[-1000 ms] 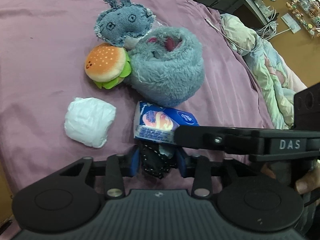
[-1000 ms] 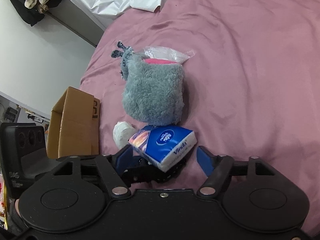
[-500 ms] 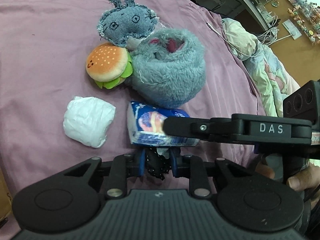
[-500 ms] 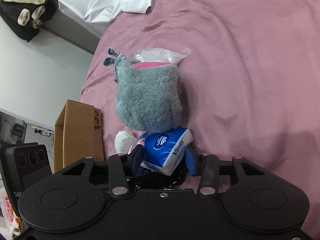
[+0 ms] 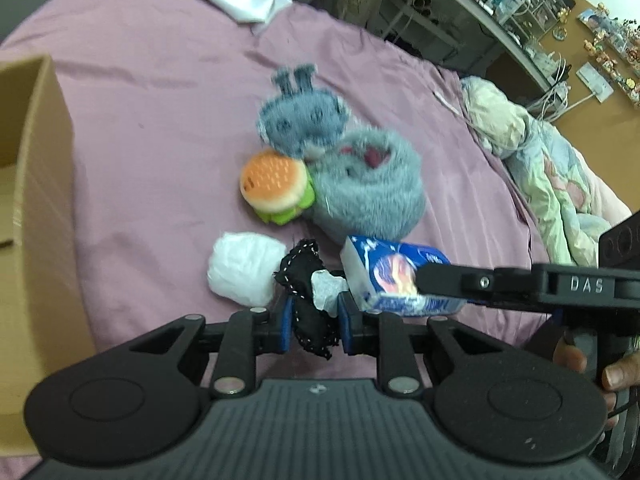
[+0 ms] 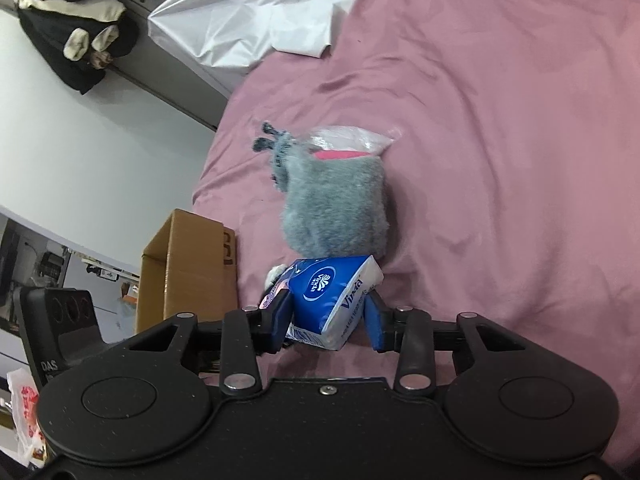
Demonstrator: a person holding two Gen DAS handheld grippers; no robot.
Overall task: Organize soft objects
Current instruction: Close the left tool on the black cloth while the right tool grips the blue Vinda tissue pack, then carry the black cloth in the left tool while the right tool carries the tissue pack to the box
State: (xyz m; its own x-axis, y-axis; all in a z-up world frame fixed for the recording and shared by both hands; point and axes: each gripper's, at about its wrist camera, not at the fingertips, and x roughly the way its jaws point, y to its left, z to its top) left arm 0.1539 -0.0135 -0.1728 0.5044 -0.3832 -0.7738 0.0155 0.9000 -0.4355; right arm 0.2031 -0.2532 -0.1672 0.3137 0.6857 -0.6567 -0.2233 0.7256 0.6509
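Observation:
My left gripper (image 5: 313, 316) is shut on a black stitched cloth pouch (image 5: 306, 296) with white paper in it, lifted off the pink bed (image 5: 160, 100). My right gripper (image 6: 329, 322) is shut on a blue Vinda tissue pack (image 6: 332, 292), which also shows in the left wrist view (image 5: 394, 276). On the bed lie a fluffy grey plush (image 5: 368, 188), a denim rabbit toy (image 5: 302, 114), a burger plush (image 5: 276, 184) and a white wad (image 5: 244, 268). The grey plush (image 6: 334, 204) is just beyond the tissue pack.
An open cardboard box (image 5: 28, 200) stands at the bed's left edge, also in the right wrist view (image 6: 188, 268). A white sheet (image 6: 260, 12) lies at the far end of the bed. A crumpled floral quilt (image 5: 552, 184) lies at the right.
The right gripper closed on the tissue pack and lifted it. The left gripper rose and pulled back with the black pouch; the cardboard box came into view at left.

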